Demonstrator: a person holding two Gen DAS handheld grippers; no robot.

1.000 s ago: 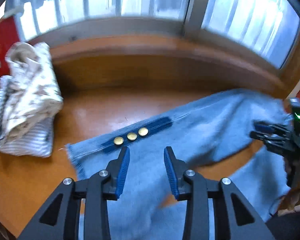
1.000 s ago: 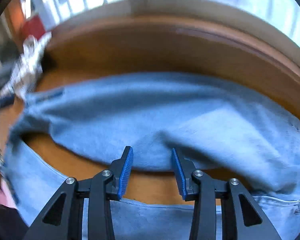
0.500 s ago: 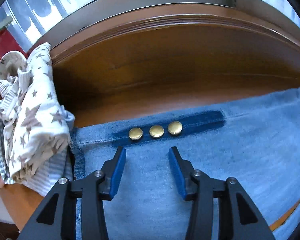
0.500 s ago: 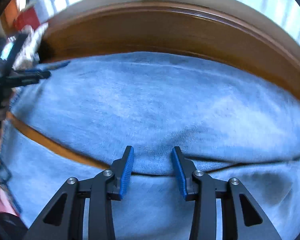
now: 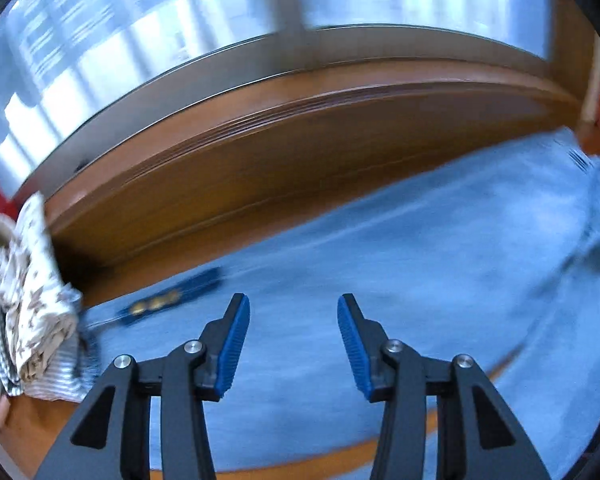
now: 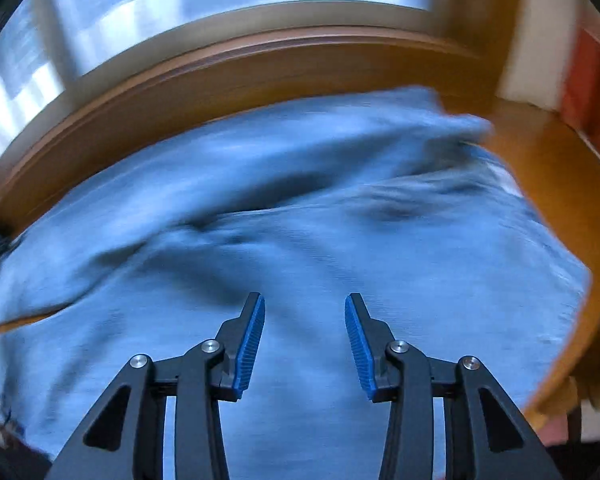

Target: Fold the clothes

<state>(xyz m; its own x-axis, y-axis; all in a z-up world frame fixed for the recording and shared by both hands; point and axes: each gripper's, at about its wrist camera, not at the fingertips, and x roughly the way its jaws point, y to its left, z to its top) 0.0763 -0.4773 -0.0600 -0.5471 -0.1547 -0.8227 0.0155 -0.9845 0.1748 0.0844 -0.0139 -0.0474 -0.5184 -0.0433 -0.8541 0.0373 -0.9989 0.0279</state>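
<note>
Light blue jeans point(image 5: 400, 264) lie spread across the wooden table point(image 5: 260, 184). A dark blue strip with brass buttons point(image 5: 156, 304) marks the leg hem at the left. My left gripper point(image 5: 293, 340) is open and empty above the denim. In the right wrist view the jeans point(image 6: 320, 240) fill the middle, rumpled at the far right end. My right gripper point(image 6: 305, 338) is open and empty above them. Both views are blurred by motion.
A folded star-print cloth point(image 5: 28, 292) lies on a striped cloth point(image 5: 56, 376) at the table's left. A raised wooden ledge point(image 5: 300, 112) and windows run along the back. The table's right edge point(image 6: 572, 360) curves near a red wall.
Both grippers have swung to the right over the jeans. The buttons have slid left in the left wrist view. The right wrist view now shows the jeans' right end and table edge.
</note>
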